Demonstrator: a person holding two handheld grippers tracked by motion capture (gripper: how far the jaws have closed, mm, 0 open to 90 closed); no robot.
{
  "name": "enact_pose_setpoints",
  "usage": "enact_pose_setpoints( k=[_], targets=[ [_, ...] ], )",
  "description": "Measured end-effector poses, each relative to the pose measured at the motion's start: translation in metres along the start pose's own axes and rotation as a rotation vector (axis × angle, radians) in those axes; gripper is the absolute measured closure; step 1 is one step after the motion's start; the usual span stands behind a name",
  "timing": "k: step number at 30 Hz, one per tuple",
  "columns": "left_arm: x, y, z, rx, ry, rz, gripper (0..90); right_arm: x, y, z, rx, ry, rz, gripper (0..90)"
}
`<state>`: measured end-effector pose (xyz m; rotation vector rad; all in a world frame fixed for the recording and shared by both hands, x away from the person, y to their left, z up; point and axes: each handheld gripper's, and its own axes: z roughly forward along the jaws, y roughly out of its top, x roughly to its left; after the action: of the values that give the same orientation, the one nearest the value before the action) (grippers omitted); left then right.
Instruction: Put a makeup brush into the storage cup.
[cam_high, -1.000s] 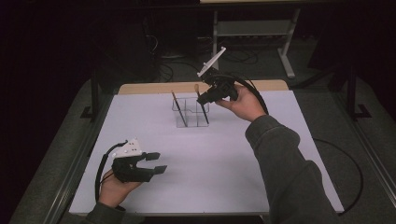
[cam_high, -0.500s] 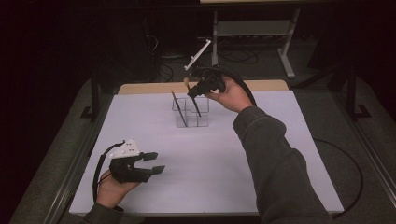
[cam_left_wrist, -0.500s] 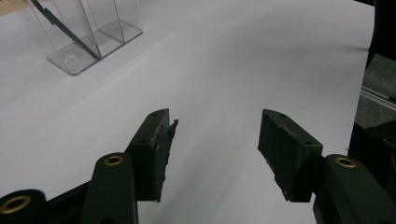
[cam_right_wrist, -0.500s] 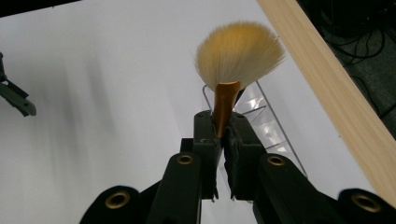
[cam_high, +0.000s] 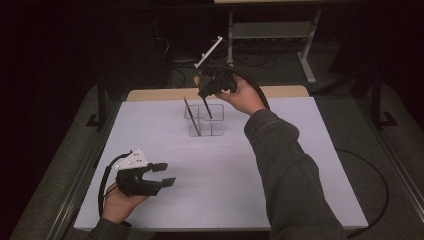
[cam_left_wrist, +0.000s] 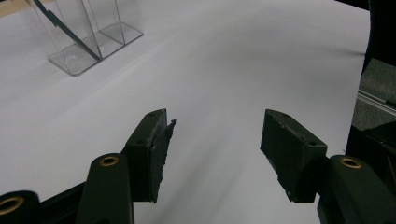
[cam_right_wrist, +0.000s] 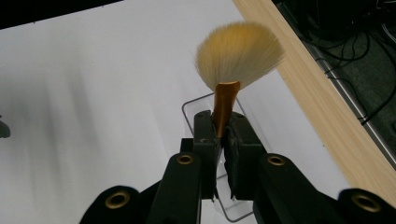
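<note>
My right gripper (cam_high: 209, 91) hangs over the back of the table, shut on a makeup brush. In the right gripper view its jaws (cam_right_wrist: 223, 133) pinch the copper ferrule (cam_right_wrist: 225, 100) under the cream fan of bristles (cam_right_wrist: 239, 52). The brush's dark handle (cam_high: 207, 109) slants down to the top of a clear holder (cam_high: 216, 129); I cannot tell whether its tip is inside. A second thin dark stick (cam_high: 192, 116) leans in the holder's left part (cam_left_wrist: 77, 44). My left gripper (cam_high: 163, 174) rests low at the front left, open, with only white table between its jaws (cam_left_wrist: 215, 144).
The white table (cam_high: 260, 200) has a wooden strip (cam_high: 285, 91) along its far edge. A black cable (cam_high: 372, 180) loops off the right side. Beyond the table there are a metal stand (cam_high: 272, 30) and loose cables on the dark floor.
My right gripper has carried the brush left and farther back, from beside the holder to above it. The left gripper has stayed where it was.
</note>
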<state>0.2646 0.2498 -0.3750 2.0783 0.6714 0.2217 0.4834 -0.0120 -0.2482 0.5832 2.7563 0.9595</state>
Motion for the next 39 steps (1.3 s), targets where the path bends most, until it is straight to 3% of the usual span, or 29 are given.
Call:
enact_pose_setpoints(
  k=[13,39],
  targets=[
    [0.002,-0.002,0.000,0.002,0.006,-0.002,40.5,-0.003,0.011,0.016,0.030,-0.020,0.005,82.9],
    [0.002,-0.002,-0.001,0.007,0.006,0.007,39.7,-0.010,0.011,0.031,0.035,-0.047,0.028,82.8]
  ],
)
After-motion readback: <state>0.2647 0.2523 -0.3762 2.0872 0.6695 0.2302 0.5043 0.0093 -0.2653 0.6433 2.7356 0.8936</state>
